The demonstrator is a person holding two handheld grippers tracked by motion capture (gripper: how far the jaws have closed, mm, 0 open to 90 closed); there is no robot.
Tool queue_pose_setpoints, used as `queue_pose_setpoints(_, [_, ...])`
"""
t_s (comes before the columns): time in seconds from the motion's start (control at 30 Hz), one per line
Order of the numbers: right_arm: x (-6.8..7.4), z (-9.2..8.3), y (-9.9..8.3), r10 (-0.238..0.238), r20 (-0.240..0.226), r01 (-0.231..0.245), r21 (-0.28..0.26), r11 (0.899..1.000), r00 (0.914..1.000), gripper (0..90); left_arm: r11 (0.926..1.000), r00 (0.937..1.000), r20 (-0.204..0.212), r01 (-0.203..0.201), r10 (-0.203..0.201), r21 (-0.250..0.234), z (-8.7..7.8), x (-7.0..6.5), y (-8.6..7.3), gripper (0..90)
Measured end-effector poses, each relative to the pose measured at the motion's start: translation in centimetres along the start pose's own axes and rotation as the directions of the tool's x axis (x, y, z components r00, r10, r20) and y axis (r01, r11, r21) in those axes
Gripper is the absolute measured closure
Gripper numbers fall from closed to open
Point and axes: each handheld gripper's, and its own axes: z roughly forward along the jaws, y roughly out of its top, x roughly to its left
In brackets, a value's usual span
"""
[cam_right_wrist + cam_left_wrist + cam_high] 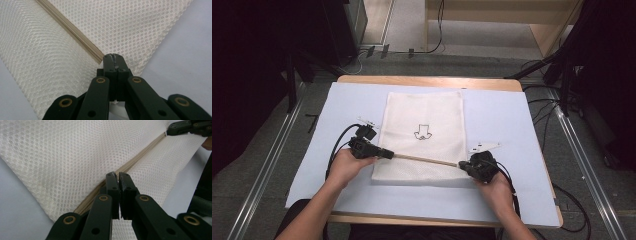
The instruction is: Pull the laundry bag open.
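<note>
Fingers of both grippers are pressed together: the left gripper [384,153] pinches one end of the zipper [424,159], the right gripper [464,165] the other. One white mesh bag [424,112] lies flat on the blue mat [507,120], its zipper near the front edge, with bare mat all around.

A pale blue sheet [507,120] covers nearly the whole top of the light wooden bench [427,81], whose bare edge shows along the far side and at the near right corner. Grey carpeted floor [472,62] surrounds the bench. Two silver metal rails [259,177] run along the floor on either side. Black cables [544,112] trail over the floor at the right, near dark stand legs [532,70]. Pale wooden furniture [492,10] stands beyond.
</note>
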Motion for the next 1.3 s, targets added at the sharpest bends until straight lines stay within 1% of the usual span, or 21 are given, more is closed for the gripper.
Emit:
queue_pose_setpoints(0.07, [0.0,0.0,0.0,-0.001,-0.001,0.001,0.003,1.0,1.0,90.0,1.0,1.0,0.008,0.003,-0.003,-0.005,-0.1,0.1,0.0,89.0])
queue_pose_setpoints(0.1, [0.0,0.0,0.0,-0.001,0.001,0.001,0.005,1.0,1.0,90.0,1.0,1.0,-0.001,-0.001,0.001,0.0,-0.1,0.1,0.0,89.0])
queue_pose_setpoints(0.13, [0.0,0.0,0.0,-0.004,0.001,0.004,0.004,1.0,1.0,90.0,1.0,1.0,0.006,0.007,-0.007,-0.004,-0.1,0.2,-0.1,89.0])
queue_pose_setpoints(0.23, [0.0,0.0,0.0,-0.01,-0.001,0.01,0.003,1.0,1.0,90.0,1.0,0.9999,-0.015,0.007,-0.007,-0.003,-0.3,0.3,-0.3,89.0])
queue_pose_setpoints(0.3, [0.0,0.0,0.1,-0.01,-0.001,0.01,0.004,1.0,0.9999,90.0,0.9998,0.9998,-0.011,0.019,-0.019,-0.01,-0.5,0.5,-0.4,89.0])
queue_pose_setpoints(0.37, [0.0,0.0,0.1,-0.013,-0.001,0.013,0.004,1.0,0.9999,90.0,0.9992,0.9994,0.01,0.034,-0.034,-0.02,-0.8,0.8,-0.6,89.0])
queue_pose_setpoints(0.53, [-0.1,0.0,0.1,-0.016,-0.001,0.016,0.007,1.0,0.9999,90.0,0.9996,0.9996,-0.011,0.026,-0.026,-0.009,-0.9,0.8,-0.7,89.0])
queue_pose_setpoints(0.57, [0.0,0.0,0.1,-0.016,-0.001,0.016,0.007,1.0,0.9999,90.0,0.9992,0.9992,-0.003,0.039,-0.039,-0.013,-1.0,1.0,-0.8,89.0])
queue_pose_setpoints(0.63, [-0.1,0.0,0.1,-0.017,-0.002,0.017,0.008,1.0,0.9999,90.0,0.9989,0.9988,-0.017,0.045,-0.045,-0.012,-1.2,1.1,-1.0,89.1])
queue_pose_setpoints(0.67, [-0.1,0.0,0.1,-0.017,-0.003,0.017,0.008,1.0,0.9999,90.0,0.9987,0.9988,0.001,0.048,-0.048,-0.016,-1.3,1.3,-1.1,89.1])
queue_pose_setpoints(0.7, [-0.1,0.0,0.1,-0.017,-0.004,0.017,0.008,1.0,0.9999,90.0,0.9985,0.9984,-0.021,0.052,-0.052,-0.018,-1.4,1.3,-1.1,89.0])
queue_pose_setpoints(0.73, [-0.1,0.0,0.1,-0.018,-0.003,0.018,0.008,1.0,0.9998,90.0,0.9986,0.9984,-0.024,0.05,-0.05,-0.015,-1.6,1.4,-1.2,89.0])
queue_pose_setpoints(0.77, [-0.1,0.0,0.1,-0.018,-0.004,0.018,0.008,1.0,0.9998,90.0,0.9978,0.9978,-0.023,0.061,-0.062,-0.023,-1.7,1.6,-1.3,89.0])
queue_pose_setpoints(0.8, [-0.1,0.0,0.1,-0.018,-0.004,0.018,0.008,1.0,0.9998,90.0,0.9982,0.9968,-0.057,0.056,-0.057,-0.021,-2.0,1.8,-1.5,89.1])
queue_pose_setpoints(0.83, [-0.1,0.0,0.1,-0.017,-0.004,0.017,0.008,1.0,0.9998,90.0,0.9971,0.9963,-0.047,0.071,-0.072,-0.028,-2.3,2.2,-1.7,89.1])
queue_pose_setpoints(0.9, [-0.1,0.0,0.1,-0.018,-0.003,0.018,0.009,1.0,0.9998,90.0,0.9947,0.9938,-0.054,0.095,-0.097,-0.041,-3.0,2.9,-2.2,89.0])
queue_pose_setpoints(0.93, [-0.1,0.0,0.1,-0.016,-0.005,0.016,0.009,1.0,0.9999,90.0,0.993,0.9929,-0.045,0.108,-0.11,-0.049,-3.2,3.2,-2.5,89.0])
queue_pose_setpoints(0.97, [-0.1,0.0,0.1,-0.016,-0.007,0.017,0.01,1.0,0.9998,90.0,0.9925,0.993,-0.034,0.112,-0.113,-0.049,-3.4,3.4,-2.7,89.0])
queue_pose_setpoints(1.03, [-0.2,0.0,0.2,-0.018,-0.007,0.019,0.013,1.0,0.9998,90.0,0.9932,0.9933,-0.038,0.107,-0.109,-0.044,-3.5,3.5,-2.9,89.0])
queue_pose_setpoints(1.13, [-0.2,0.0,0.2,-0.018,-0.009,0.018,0.013,1.0,0.9998,90.0,0.992,0.9924,-0.038,0.115,-0.117,-0.052,-3.6,3.5,-2.9,89.0])
queue_pose_setpoints(1.3, [-0.2,0.0,0.2,-0.019,-0.01,0.019,0.011,1.0,0.9998,90.0,0.9903,0.9915,-0.025,0.126,-0.127,-0.058,-3.9,3.8,-3.0,88.9])
